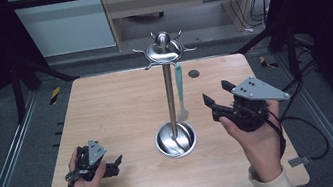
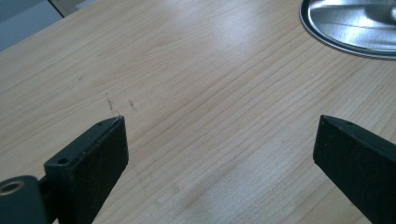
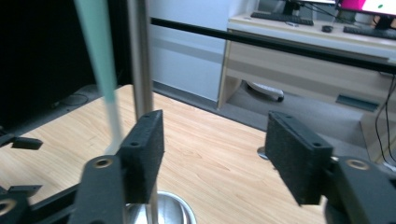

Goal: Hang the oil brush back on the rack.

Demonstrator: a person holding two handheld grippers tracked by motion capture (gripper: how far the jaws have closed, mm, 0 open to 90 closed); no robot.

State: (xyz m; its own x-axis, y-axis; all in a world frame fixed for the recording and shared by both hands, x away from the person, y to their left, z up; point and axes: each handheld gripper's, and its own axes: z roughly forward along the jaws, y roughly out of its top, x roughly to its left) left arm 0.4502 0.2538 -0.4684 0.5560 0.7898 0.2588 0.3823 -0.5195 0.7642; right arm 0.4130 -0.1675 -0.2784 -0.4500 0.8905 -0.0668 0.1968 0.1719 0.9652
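Right gripper (image 1: 214, 97) is up off the table, just right of the stand, its two black jaws standing apart with nothing between them; in the right gripper view (image 3: 212, 154) the gap shows bare wood and the room beyond. Left gripper (image 1: 115, 163) sits low near the front left corner of the table, jaws spread wide and empty, and the left gripper view (image 2: 219, 140) has plain wood grain between the two pads. So that's two grippers, both open, neither holding a thing.

One utensil stand (image 1: 170, 93) rises from the middle of the wooden table (image 1: 106, 108): one steel pole, one round dished base (image 1: 176, 140), one domed top with a ring of small hooks; I can make out about six hooks, though the far ones are hard to separate. A slice of that base (image 2: 355, 28) shows at the upper right corner of the left gripper view, well apart from the pads.

One utensil hangs there: a pale green-handled spatula (image 1: 180, 88), dangling from a hook on the pole's right side, its light blade just above the base rim. From the right gripper's own camera the green handle (image 3: 98, 51) and the pole (image 3: 140, 60) run side by side, close but apart, just left of the left-hand jaw.

One small dark round hole (image 1: 194, 74) marks the tabletop behind the spatula.
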